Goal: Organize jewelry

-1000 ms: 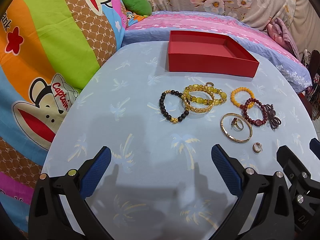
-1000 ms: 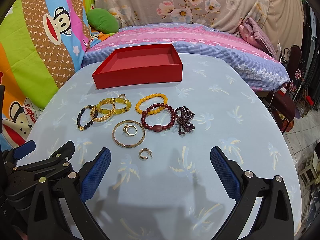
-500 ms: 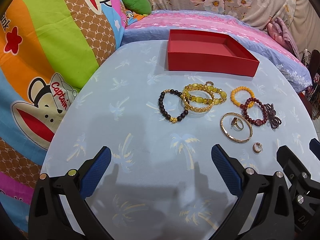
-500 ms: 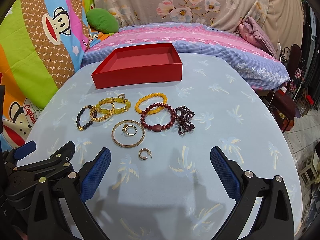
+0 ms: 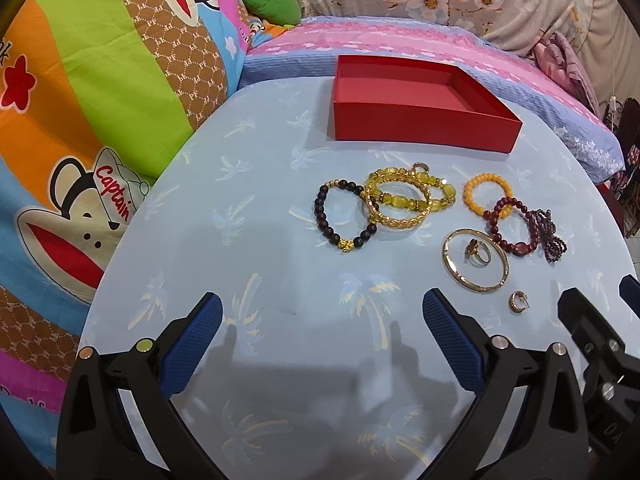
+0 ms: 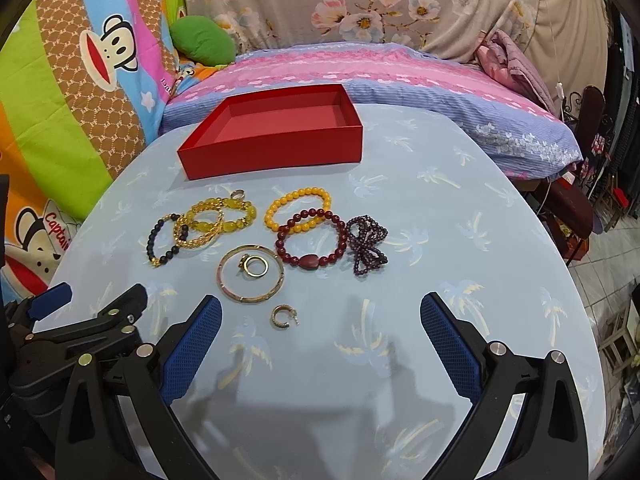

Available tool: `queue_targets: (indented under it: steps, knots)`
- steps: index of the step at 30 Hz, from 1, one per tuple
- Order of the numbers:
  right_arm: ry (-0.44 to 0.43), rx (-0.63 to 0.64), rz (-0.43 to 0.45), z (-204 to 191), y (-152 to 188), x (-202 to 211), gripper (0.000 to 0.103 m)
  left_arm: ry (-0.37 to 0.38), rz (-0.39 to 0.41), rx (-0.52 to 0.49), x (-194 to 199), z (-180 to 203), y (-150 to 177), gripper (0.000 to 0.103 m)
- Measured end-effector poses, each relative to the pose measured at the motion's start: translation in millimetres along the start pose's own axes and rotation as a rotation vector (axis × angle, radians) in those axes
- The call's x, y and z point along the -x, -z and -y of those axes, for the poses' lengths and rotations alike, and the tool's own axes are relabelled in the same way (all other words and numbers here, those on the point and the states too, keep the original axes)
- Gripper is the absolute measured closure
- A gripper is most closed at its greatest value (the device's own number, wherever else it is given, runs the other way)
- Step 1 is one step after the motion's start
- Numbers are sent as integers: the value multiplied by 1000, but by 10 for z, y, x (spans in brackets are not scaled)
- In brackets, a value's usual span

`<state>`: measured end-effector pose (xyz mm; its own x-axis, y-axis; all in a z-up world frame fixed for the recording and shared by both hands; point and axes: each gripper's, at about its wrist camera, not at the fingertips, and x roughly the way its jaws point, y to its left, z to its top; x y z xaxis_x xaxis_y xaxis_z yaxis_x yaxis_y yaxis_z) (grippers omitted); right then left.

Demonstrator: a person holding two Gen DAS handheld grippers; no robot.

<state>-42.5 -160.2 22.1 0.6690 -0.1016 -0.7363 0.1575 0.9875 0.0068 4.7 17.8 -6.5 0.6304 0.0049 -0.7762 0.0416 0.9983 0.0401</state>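
Observation:
An empty red box (image 5: pixel 420 124) (image 6: pixel 276 144) stands at the far side of the blue table. In front of it lie a black bead bracelet (image 5: pixel 340 218) (image 6: pixel 164 240), a gold chain bangle (image 5: pixel 394 208) (image 6: pixel 200 232), a yellow bead bracelet (image 5: pixel 486 196) (image 6: pixel 298 206), a dark red bead bracelet (image 5: pixel 514 226) (image 6: pixel 312 242), a purple bead bow (image 6: pixel 366 244), a thin gold bangle (image 5: pixel 476 266) (image 6: pixel 251 274) with a ring (image 6: pixel 256 266) inside it, and a small gold hoop earring (image 5: pixel 519 302) (image 6: pixel 284 316). My left gripper (image 5: pixel 320 344) and right gripper (image 6: pixel 320 348) are both open and empty, near the table's front.
A bed with a pink and blue blanket (image 6: pixel 400 80) lies behind the table. Bright monkey-print bedding (image 5: pixel 80 120) rises on the left. A green cushion (image 6: pixel 204 40) sits at the back. A tiled floor and chairs (image 6: pixel 600 240) are to the right.
Both grippers have drifted slightly; the jewelry and box have not moved and both grippers stay open.

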Motion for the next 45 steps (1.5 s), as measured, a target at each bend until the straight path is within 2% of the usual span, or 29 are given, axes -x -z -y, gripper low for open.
queue_targets:
  steps: [8, 18, 22, 24, 27, 29, 30, 32, 34, 35, 37, 41, 44, 45]
  knots:
    - [30, -55, -19, 220, -139, -205, 7, -22, -22, 82, -212, -254, -192, 7]
    - [43, -71, -41, 335, -243, -424, 7, -32, -35, 62, -554, -246, -463, 9]
    - [56, -75, -50, 372, -309, -542, 7, -12, -66, 51, -738, -220, -508, 22]
    - [63, -79, -55, 403, -335, -596, 8, 8, -88, 53, -816, -222, -515, 34]
    - [73, -89, -60, 452, -381, -663, 11, 15, -78, 47, -834, -214, -530, 43]
    - [77, -95, -65, 482, -413, -709, 15, 22, -71, 44, -837, -208, -551, 59]
    - [77, -98, -67, 495, -418, -726, 18, 30, -69, 43, -836, -204, -560, 63]
    - [76, -101, -72, 511, -436, -759, 23, 51, -71, 45, -841, -207, -585, 84]
    - [70, -95, -80, 501, -448, -792, 34, 81, -78, 50, -844, -216, -603, 95]
    - [68, -92, -84, 491, -448, -802, 37, 86, -79, 52, -849, -216, -613, 95]
    - [59, -86, -94, 474, -439, -835, 49, 88, -79, 54, -843, -220, -621, 95]
    - [46, -75, -116, 434, -405, -901, 61, 104, -73, 64, -791, -234, -634, 95]
    - [31, -72, -133, 415, -382, -955, 75, 114, -70, 68, -742, -252, -645, 95]
    - [29, -68, -129, 407, -376, -956, 82, 117, -71, 70, -727, -262, -646, 95]
